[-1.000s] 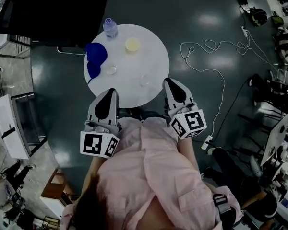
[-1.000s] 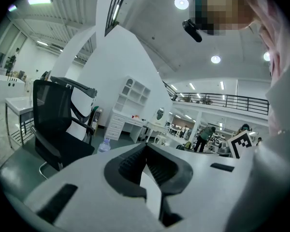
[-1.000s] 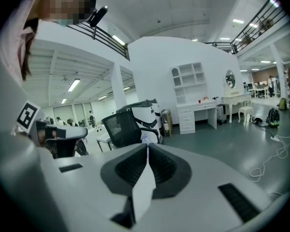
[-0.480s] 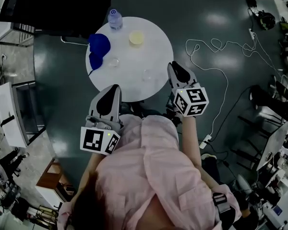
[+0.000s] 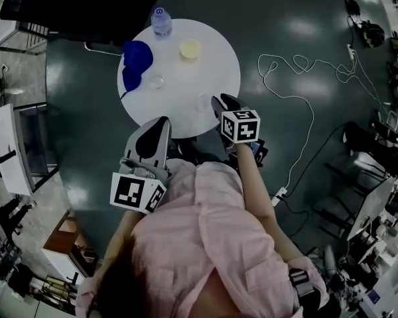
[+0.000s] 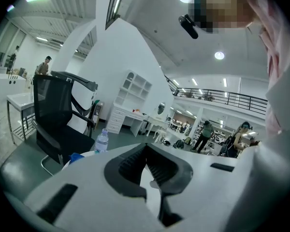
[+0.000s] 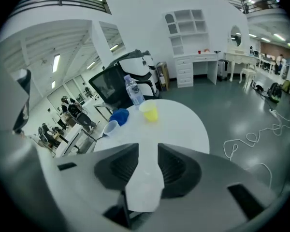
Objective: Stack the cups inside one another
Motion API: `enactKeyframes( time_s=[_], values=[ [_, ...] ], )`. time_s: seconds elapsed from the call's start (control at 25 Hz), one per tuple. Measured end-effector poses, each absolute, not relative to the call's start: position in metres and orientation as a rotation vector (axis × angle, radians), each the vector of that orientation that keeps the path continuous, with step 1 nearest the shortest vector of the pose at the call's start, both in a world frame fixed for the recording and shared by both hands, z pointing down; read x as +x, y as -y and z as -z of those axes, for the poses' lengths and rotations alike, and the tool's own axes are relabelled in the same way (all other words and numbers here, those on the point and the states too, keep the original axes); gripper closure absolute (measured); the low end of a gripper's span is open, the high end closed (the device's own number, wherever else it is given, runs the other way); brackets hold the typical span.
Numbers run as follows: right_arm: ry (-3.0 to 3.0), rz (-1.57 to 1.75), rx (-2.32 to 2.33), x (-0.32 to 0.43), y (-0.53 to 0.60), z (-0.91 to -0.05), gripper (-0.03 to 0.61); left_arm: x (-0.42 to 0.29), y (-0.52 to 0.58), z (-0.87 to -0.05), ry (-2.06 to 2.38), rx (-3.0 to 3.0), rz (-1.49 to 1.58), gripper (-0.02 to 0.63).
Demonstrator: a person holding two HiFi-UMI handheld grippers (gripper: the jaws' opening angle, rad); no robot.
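Observation:
On the round white table (image 5: pixel 215 68) stand a yellow cup (image 5: pixel 190 48), a clear cup (image 5: pixel 157 81) and a second clear cup (image 5: pixel 202 102) near the front edge. My right gripper (image 5: pixel 219 103) points down at that front cup. In the right gripper view the front clear cup (image 7: pixel 145 187) stands between the jaws of the right gripper (image 7: pixel 148 149). The jaws have just been opening and stand apart beside the cup. The yellow cup (image 7: pixel 150 112) and the other clear cup (image 7: pixel 110 127) lie beyond. My left gripper (image 5: pixel 159 123) hangs shut at the table's near edge, holding nothing.
A water bottle (image 5: pixel 161 22) stands at the table's far edge, with a blue heap (image 5: pixel 136 57) at the left rim. A black office chair (image 6: pixel 58 120) stands behind the table. A white cable (image 5: pixel 298 78) loops over the floor at the right.
My right gripper has dropped and tipped downward, moving left onto the front clear cup. The left gripper has stayed where it was.

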State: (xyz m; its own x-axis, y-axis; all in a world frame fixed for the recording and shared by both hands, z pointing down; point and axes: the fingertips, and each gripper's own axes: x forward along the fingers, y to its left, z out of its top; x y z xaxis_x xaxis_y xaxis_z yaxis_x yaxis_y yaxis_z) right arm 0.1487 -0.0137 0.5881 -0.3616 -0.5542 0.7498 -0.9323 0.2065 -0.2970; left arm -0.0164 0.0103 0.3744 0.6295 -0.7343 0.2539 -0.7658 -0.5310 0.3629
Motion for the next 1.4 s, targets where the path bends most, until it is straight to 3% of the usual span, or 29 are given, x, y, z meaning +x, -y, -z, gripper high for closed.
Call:
enactKeyframes(
  time_s=[0.72,0.92,1.4],
  values=[
    [1.761,-1.208,1.291,0.151,-0.001,-0.667,0.459,-0.028,-0.011,-0.372,1.237,2.394,-0.120,0.596],
    [1.735,-1.206,1.298,0.152,0.000,-0.675,0.530,-0.037,-0.010,-0.375,1.257,2.377,-0.128,0.597],
    [1.974,-1.122,1.454,0.145,0.027,-0.608,0.540,-0.042,-0.005,-0.372,1.279,2.387,-0.109,0.597]
  ],
)
